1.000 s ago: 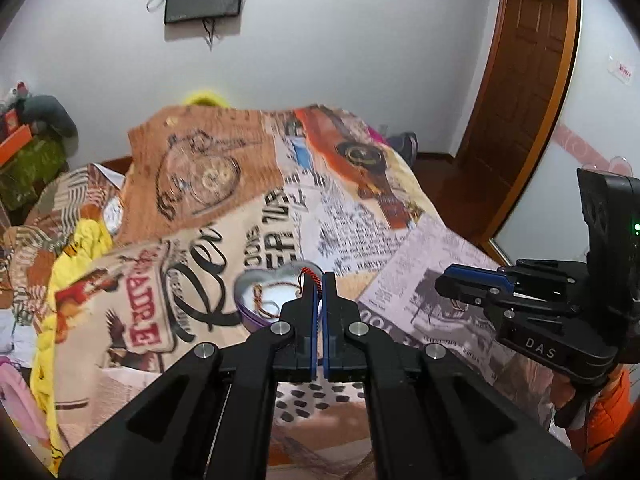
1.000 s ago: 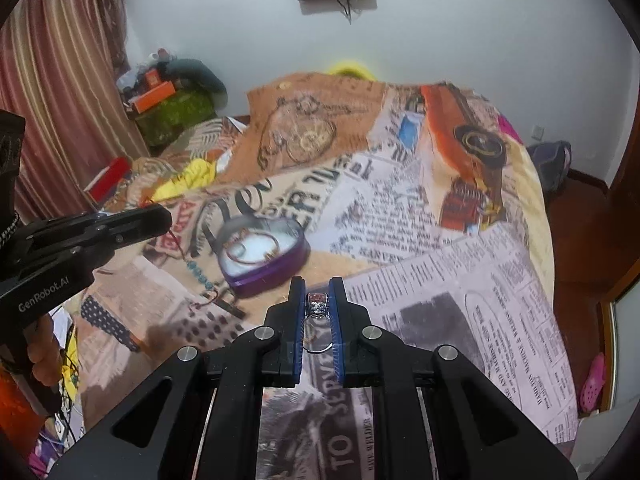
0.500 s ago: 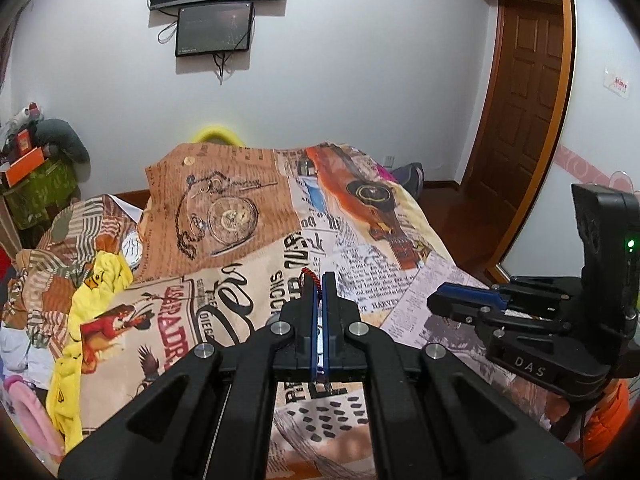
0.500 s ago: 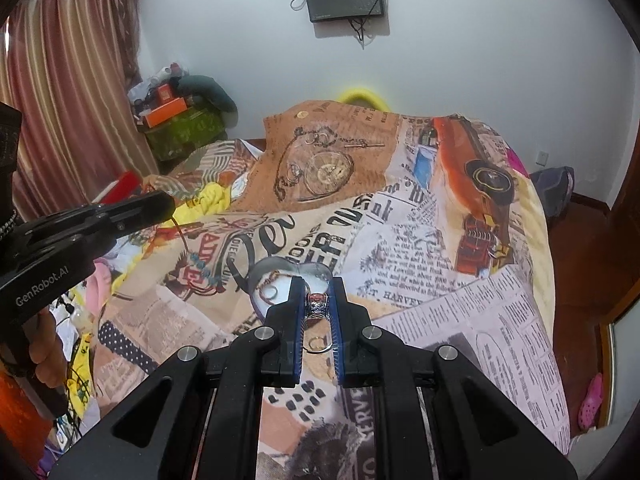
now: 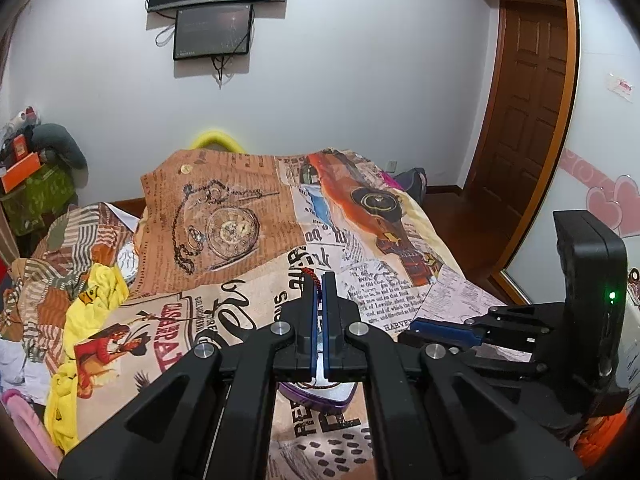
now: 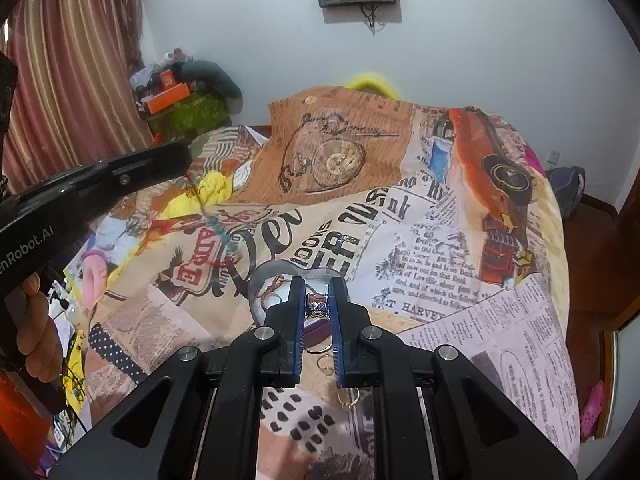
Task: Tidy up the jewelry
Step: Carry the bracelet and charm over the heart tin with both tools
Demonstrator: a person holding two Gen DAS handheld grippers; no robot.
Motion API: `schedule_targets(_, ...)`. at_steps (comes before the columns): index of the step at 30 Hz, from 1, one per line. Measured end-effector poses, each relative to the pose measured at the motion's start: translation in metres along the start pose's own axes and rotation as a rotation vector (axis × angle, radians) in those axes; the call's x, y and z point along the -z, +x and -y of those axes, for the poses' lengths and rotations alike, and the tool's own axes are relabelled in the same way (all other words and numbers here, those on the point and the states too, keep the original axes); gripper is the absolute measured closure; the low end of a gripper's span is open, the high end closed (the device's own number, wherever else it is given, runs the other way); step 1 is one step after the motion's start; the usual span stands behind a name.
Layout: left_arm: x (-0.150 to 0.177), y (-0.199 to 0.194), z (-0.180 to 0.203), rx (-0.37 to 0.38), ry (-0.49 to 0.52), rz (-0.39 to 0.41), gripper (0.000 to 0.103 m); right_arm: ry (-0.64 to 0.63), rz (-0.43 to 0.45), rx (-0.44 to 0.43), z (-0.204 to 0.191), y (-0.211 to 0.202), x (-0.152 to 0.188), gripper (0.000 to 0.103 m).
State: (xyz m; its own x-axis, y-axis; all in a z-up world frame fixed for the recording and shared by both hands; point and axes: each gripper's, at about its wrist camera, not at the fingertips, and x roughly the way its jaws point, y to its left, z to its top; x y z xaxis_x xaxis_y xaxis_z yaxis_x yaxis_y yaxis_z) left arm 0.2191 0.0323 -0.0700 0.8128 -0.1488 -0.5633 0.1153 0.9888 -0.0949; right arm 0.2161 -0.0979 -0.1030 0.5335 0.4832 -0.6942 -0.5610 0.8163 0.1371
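A purple heart-shaped jewelry box (image 6: 276,280) lies open on the patterned bedspread (image 6: 400,220), just beyond my right gripper; it also shows under the left gripper (image 5: 320,394). My left gripper (image 5: 319,280) is shut on a red-black cord (image 5: 313,276). In the right wrist view this cord hangs from the left gripper with turquoise beads (image 6: 218,224), a beaded necklace dangling over the bed. My right gripper (image 6: 317,286) is shut on a silver ring with a dark patterned top (image 6: 317,304). Two thin rings (image 6: 326,364) (image 6: 348,396) lie on the bedspread below the right fingers.
A yellow cloth (image 5: 96,292) and pink item (image 5: 24,432) lie at the bed's left edge. A cluttered shelf with an orange box (image 6: 168,96) stands by the curtain. A wooden door (image 5: 528,120) is to the right, a wall screen (image 5: 214,34) ahead.
Both grippers have risen and tilted up, so more wall shows. The left gripper lifted the beaded necklace off the bed. The heart box now sits lower, under the fingers.
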Motion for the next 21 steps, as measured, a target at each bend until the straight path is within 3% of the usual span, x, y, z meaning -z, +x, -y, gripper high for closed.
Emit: schedule_targets(21, 0.044, 0.086, -0.038, 0.080, -0.132, -0.212, 0.103, -0.032, -0.147, -0.032, -0.008, 0.078, 0.002, 0.093)
